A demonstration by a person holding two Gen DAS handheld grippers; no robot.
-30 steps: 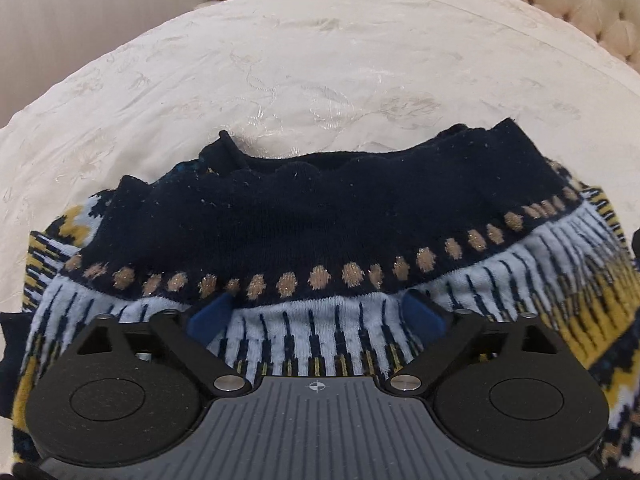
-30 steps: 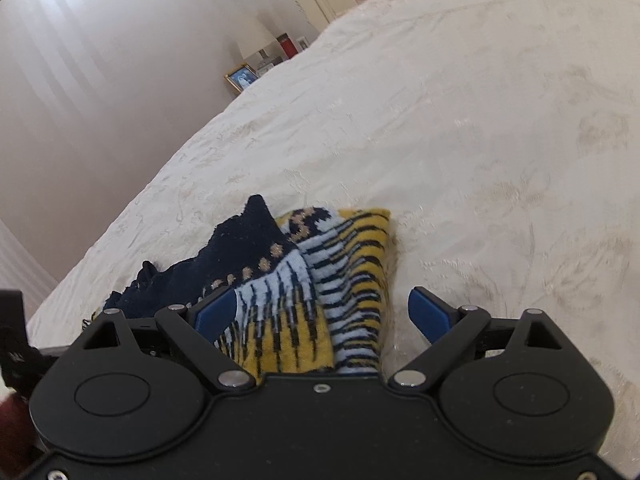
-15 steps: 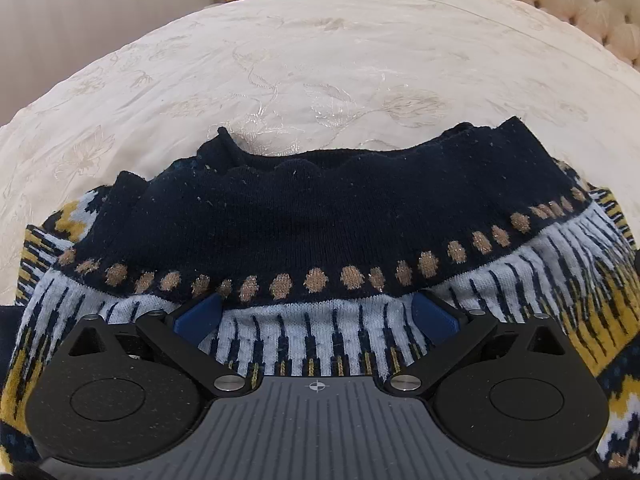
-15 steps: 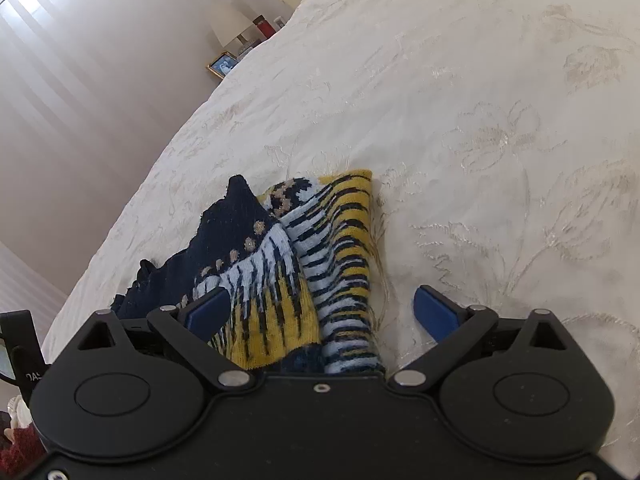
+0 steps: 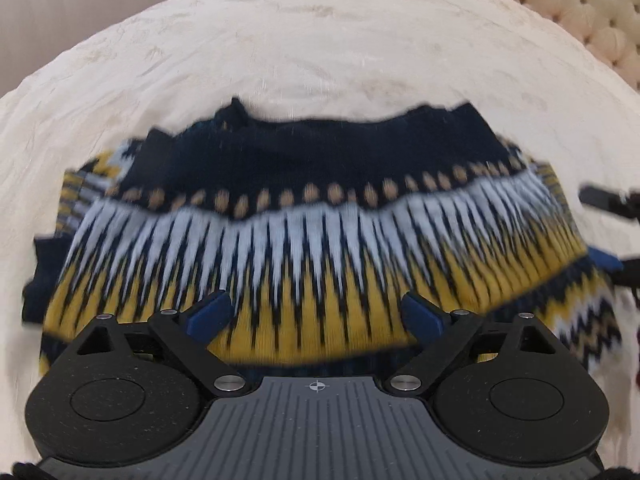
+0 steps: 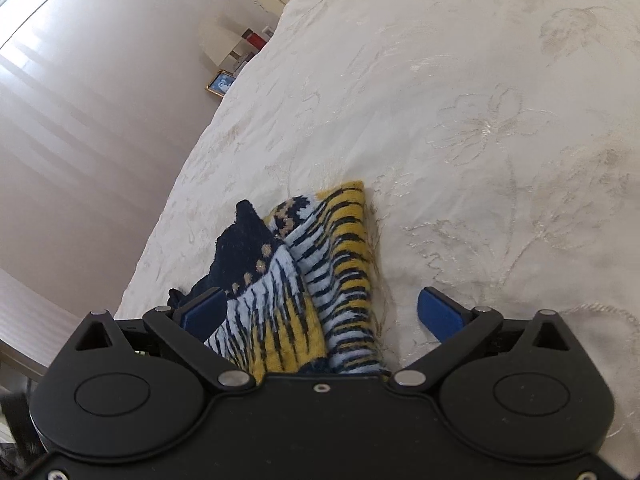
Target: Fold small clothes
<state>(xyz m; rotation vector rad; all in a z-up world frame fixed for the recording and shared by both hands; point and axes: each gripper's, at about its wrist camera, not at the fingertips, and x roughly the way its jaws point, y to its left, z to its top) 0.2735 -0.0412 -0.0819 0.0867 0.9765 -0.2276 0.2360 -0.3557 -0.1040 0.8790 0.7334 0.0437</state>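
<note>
Navy, pale-blue and mustard patterned knit sweater (image 5: 320,240) lies folded on the cream embroidered bedspread (image 5: 320,48). Left gripper (image 5: 316,316) has drawn back, its wide jaws closing on nothing; right gripper (image 6: 320,312) stands wide, unloaded. Fold apparently released.

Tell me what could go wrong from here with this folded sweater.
1. The left claw is closing over the patterned knit sweater with nothing pinched yet; it could snag the top layer and pull the fold apart.
2. The right claw stands open astride the sweater's end, where layers look uneven and could slip when pushed.
</note>
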